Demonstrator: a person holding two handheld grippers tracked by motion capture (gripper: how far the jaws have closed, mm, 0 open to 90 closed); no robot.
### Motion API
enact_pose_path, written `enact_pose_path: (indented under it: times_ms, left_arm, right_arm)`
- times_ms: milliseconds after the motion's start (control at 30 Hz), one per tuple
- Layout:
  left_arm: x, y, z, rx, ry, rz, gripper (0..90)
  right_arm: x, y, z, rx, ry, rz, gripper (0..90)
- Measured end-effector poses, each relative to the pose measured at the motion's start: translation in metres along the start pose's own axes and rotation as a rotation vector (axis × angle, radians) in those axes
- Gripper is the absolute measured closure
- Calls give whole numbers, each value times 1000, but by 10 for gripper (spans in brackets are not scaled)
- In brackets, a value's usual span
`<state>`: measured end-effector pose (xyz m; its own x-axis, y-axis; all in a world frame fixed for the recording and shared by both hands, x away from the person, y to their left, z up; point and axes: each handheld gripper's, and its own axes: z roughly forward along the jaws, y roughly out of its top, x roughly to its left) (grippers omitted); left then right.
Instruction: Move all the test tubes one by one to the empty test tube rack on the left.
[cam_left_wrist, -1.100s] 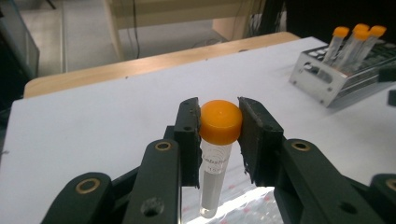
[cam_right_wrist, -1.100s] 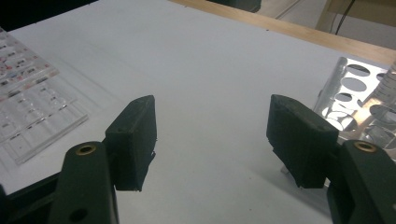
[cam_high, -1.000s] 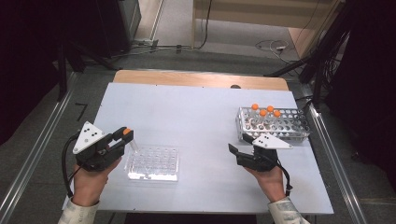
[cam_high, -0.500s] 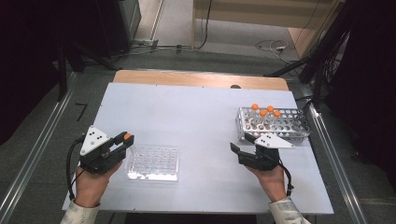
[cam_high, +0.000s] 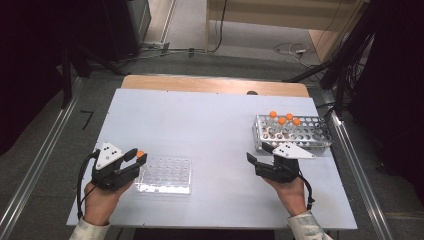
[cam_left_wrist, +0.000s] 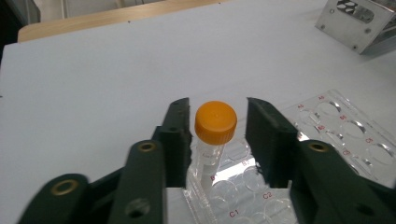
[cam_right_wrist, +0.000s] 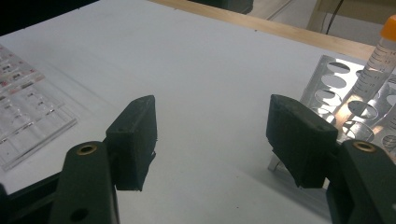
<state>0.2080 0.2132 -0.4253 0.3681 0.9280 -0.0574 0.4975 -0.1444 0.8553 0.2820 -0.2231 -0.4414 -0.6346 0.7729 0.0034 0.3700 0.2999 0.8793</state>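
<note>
Left gripper (cam_left_wrist: 218, 135) clamps the orange-capped tube (cam_left_wrist: 212, 135) over the well plate (cam_high: 165, 175); right gripper (cam_right_wrist: 224, 140) hovers wide open, empty.

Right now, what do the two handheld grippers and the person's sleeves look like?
Both the left claw and the right claw are black, blocky two-jaw tools with brass-coloured rivets, each topped by a grey three-cornered plate with dark dots and trailing a black cable. The person's cuffs are pale and patterned.

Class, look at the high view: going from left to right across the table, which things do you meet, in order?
Left hand-held gripper with an orange-capped tube between its jaws → clear well plate → right hand-held gripper → metal tube rack.
</note>
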Motion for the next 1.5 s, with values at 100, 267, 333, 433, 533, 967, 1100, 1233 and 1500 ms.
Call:
enact_pose_path:
  times_ms: [100,267,333,433,533,967,1100,1233,1500]
  left_arm:
    - [1,0,-1,-29,-7,-34,449]
    - [-2,0,-1,-71,40,-63,253]
    - [-2,-1,0,-81,43,-78,216]
    - [0,-1,0,-84,45,-92,205]
    - [0,-1,0,-84,46,-94,205]
    - [-3,-1,0,-103,57,-94,192]
    - [-2,-1,-1,-110,62,-103,192]
    - [-2,-1,0,-109,61,-102,193]
    - [-3,-1,0,-119,70,-102,193]
  right_arm:
    - [-1,0,0,0,-4,0,321]
    - [-5,0,-1,0,-23,13,321]
    - [-8,-1,-2,-2,-37,23,324]
    - [-13,-1,-4,-12,-61,42,325]
    - [-20,-1,-6,-21,-82,55,325]
    - [-38,1,-3,-30,-205,107,324]
    - [-45,3,-1,-36,-245,123,327]
    - [-51,6,3,-41,-270,126,330]
    - [-61,6,12,-32,-304,130,350]
